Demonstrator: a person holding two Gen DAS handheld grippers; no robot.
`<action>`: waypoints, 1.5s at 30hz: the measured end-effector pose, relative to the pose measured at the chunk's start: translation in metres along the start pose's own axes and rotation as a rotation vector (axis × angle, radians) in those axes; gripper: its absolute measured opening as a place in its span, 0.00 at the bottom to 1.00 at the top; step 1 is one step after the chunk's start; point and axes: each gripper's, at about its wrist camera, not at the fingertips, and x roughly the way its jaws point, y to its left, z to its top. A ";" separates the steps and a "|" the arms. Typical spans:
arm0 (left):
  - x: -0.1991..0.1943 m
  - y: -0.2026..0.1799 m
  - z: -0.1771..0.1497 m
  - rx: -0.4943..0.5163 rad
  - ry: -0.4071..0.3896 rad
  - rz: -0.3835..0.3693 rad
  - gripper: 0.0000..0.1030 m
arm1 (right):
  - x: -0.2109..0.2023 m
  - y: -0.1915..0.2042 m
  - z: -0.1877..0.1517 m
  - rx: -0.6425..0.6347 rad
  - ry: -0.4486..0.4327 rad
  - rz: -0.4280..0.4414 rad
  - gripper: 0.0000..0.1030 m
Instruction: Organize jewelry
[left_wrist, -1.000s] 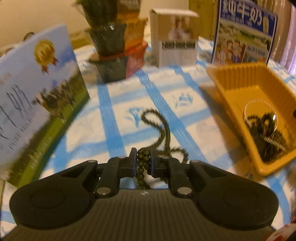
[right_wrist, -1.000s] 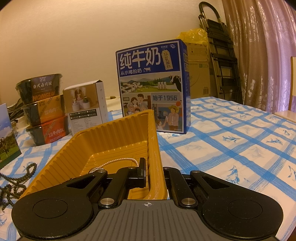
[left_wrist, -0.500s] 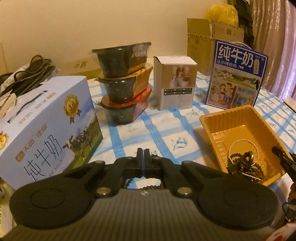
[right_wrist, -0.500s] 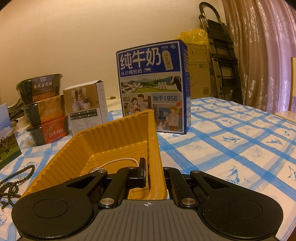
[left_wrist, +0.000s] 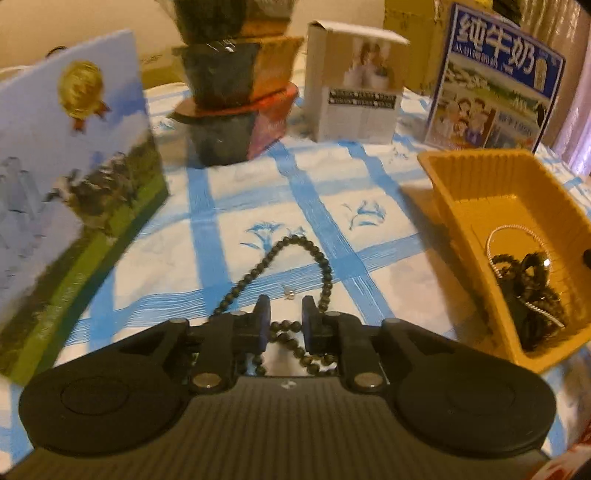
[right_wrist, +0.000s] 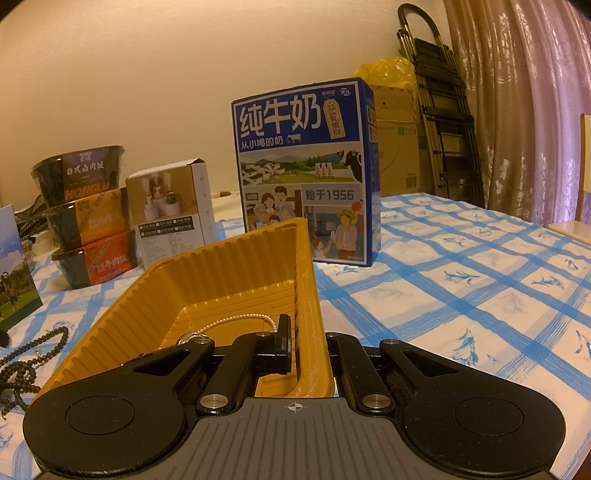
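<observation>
Bench (left_wrist: 258, 206) wears a blue-checked cloth; curtains (right_wrist: 517, 110) hang behind. Left gripper (left_wrist: 286, 321) fingers spread over the bead necklace (left_wrist: 295, 251); right gripper (right_wrist: 308, 347) fingers pinching the yellow tray (right_wrist: 221, 280) wall.

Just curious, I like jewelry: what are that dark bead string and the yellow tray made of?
The dark round-bead string looks like polished wood or stone: small glossy beads, material uncertain. The yellow ribbed tray seems thin moulded plastic, given its smooth sheen and pressed ridges.
</observation>
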 end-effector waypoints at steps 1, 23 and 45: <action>0.006 -0.003 0.000 0.011 -0.005 0.007 0.16 | 0.001 0.001 0.001 0.000 0.000 0.000 0.05; 0.051 -0.023 -0.006 0.106 -0.017 0.082 0.07 | 0.003 0.001 0.003 -0.006 0.013 -0.006 0.05; 0.006 -0.052 0.010 0.201 -0.133 0.042 0.07 | 0.003 0.002 0.004 -0.005 0.013 -0.005 0.05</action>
